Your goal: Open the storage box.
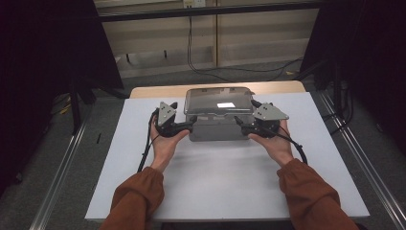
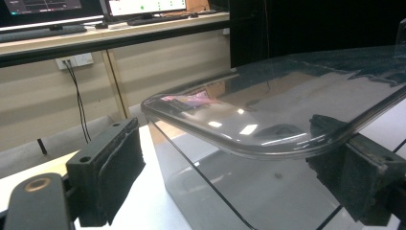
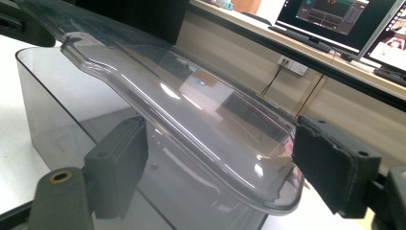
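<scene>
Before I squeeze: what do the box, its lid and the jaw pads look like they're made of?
Box: smoky see-through plastic, probably rigid; the table shows through its walls.
Lid: clear glossy plastic; it mirrors lights sharply.
Jaw pads: matte black, rough, torn-edged; likely foam or rubber.

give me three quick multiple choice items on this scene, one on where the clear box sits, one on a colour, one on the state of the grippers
1. Where is the clear box?
A. far middle of the white table, between the two grippers
B. on the floor
C. at the table's near edge

2. What colour are the person's sleeves?
A. blue
B. rust orange
C. white

3. How do the left gripper and right gripper stand?
A. both jaws open around the lid ends
B. both clamped on a cloth
C. both lying flat on the table

Answers: 1 A, the high view shows it flanked by both grippers; 2 B, both forearms are orange; 3 A, gaps show beside the pads.
</scene>
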Available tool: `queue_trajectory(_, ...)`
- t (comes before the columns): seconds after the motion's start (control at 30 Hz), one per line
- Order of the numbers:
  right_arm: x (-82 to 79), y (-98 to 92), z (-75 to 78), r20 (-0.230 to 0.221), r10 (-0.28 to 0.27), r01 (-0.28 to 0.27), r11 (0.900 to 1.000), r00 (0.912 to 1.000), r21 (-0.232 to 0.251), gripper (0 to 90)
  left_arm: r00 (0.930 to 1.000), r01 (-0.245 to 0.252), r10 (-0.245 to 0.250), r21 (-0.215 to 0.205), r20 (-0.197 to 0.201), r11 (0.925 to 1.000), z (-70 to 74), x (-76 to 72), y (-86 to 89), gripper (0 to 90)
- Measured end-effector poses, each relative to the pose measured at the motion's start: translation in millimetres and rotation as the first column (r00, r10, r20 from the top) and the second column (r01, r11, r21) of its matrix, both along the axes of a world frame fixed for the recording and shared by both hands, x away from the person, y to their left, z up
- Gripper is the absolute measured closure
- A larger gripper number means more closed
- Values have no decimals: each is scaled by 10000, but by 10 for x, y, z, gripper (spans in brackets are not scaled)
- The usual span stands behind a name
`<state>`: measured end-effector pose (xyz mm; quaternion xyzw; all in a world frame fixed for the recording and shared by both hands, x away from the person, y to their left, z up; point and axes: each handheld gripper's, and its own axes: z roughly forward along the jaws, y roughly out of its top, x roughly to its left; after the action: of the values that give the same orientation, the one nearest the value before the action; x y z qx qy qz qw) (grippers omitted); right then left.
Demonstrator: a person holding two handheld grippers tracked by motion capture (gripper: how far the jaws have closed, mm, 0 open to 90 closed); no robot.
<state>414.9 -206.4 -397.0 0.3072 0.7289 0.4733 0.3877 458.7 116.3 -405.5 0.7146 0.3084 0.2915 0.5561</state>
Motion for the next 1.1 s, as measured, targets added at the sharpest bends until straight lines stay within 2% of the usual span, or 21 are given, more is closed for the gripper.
queue_trajectory(0.07, 7, -9, 0, 5, -29, 29, 10000, 10000, 21, 172, 10000, -3, 3, -2, 22, 10000, 7, -2, 6, 123)
queue_trajectory(0.27, 45, -85, -2, -83, 57, -50, 9973, 9999, 734, 191, 10000, -30, 30, -52, 69, 10000, 12, -4, 3, 125)
queue_trajectory(0.67, 100, -109, 39, 379, 53, -81, 9971, 9993, 757, 276, 9993, 33, -23, -269, 370, 9996, 57, 28, 6, 126)
queue_trajectory(0.77, 106, -107, 29, 349, 76, -102, 9973, 9994, 733, 290, 9992, 12, -6, -143, 402, 9999, 77, 51, 2, 128)
queue_trajectory(0.9, 128, -126, 54, 508, 80, -126, 9958, 9987, 907, 320, 9990, 43, -29, -320, 451, 9995, 89, 80, -7, 166)
queue_trajectory(1.0, 144, -133, 67, 453, 135, -174, 9961, 9989, 864, 324, 9984, 95, -91, -78, 554, 9999, 108, 94, -16, 167)
queue_trajectory(1.1, 164, -136, 88, 431, 204, -244, 9954, 9989, 931, 329, 9983, 117, -113, -74, 563, 9999, 137, 111, -20, 190)
